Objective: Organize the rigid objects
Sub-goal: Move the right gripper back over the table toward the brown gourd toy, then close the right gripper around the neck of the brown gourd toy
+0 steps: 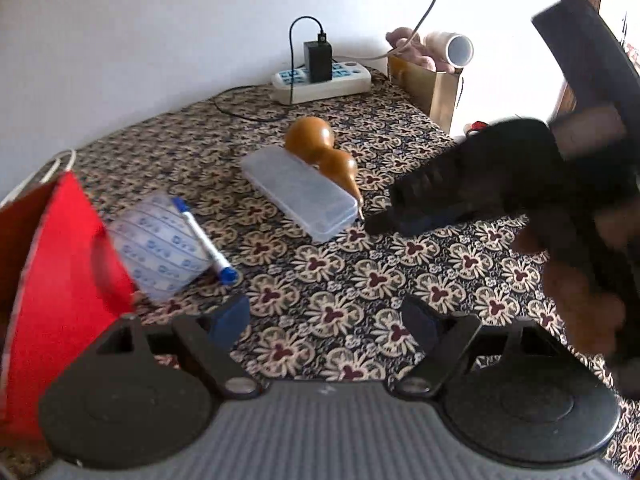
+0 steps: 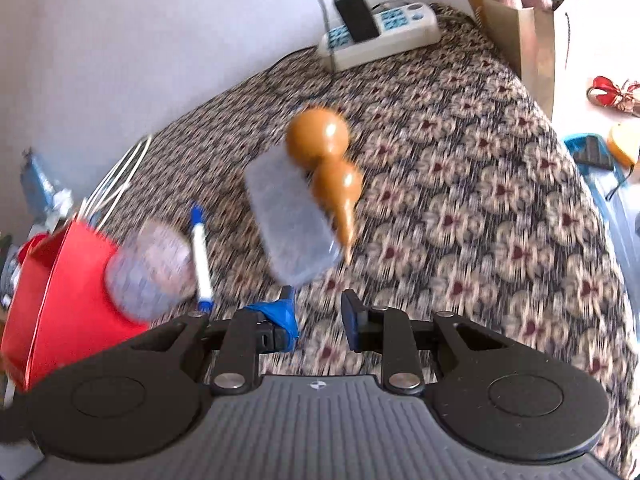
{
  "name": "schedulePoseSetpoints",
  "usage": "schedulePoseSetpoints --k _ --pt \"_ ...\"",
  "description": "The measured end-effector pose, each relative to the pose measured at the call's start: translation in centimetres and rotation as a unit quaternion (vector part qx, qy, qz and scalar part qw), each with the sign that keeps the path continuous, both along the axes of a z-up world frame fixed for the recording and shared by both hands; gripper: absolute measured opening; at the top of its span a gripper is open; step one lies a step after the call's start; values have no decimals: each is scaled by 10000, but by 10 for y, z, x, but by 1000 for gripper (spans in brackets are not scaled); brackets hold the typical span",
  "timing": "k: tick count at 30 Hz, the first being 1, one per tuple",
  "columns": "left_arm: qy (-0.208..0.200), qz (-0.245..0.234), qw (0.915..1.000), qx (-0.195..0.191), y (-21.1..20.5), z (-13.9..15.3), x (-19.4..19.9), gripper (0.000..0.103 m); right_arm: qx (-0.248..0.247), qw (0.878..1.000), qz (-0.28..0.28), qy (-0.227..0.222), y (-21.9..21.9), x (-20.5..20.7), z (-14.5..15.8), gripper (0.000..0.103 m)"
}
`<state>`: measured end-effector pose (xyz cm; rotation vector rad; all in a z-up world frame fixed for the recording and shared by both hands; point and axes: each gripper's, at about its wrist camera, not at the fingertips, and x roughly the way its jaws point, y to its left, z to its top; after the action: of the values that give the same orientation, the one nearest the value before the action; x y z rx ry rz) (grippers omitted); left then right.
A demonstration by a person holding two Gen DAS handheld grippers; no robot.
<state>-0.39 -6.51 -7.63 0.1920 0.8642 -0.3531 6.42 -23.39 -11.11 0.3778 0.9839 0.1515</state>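
Observation:
A brown gourd (image 1: 320,148) lies on the patterned tablecloth (image 1: 360,272) beside a clear plastic case (image 1: 300,192). A patterned roll (image 1: 160,244) and a blue-capped white marker (image 1: 206,242) lie against a red paper bag (image 1: 60,272) at the left. My left gripper (image 1: 326,322) is open and empty, low over the cloth. My right gripper (image 2: 318,316) is open and empty, just short of the case (image 2: 292,216) and gourd (image 2: 328,164). In the left wrist view the right gripper (image 1: 384,216) reaches in from the right, its tips near the gourd's stem.
A white power strip (image 1: 320,80) with a black charger and cables sits at the back by the wall. A brown paper bag (image 1: 428,84) with soft toys and a cup stands at the back right. The table edge runs down the right (image 2: 592,184).

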Motion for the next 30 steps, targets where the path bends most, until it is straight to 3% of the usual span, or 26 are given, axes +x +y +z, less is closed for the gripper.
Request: schedulePoseSetpoints --k 7,15,23,30 --pt "191 -136 9991 -359 9 -14 20 84 -345 9987 -244 -268 -1 53 1 8" --pt "321 -256 9984 -384 18 -24 28 86 -787 9960 75 -405 11 106 -12 8" --pt "410 -110 9985 -359 27 -27 36 86 -574 9967 372 -448 18 118 -15 11" --pt "396 -136 9986 -329 26 -26 36 86 110 9986 420 -300 12 114 -23 11"
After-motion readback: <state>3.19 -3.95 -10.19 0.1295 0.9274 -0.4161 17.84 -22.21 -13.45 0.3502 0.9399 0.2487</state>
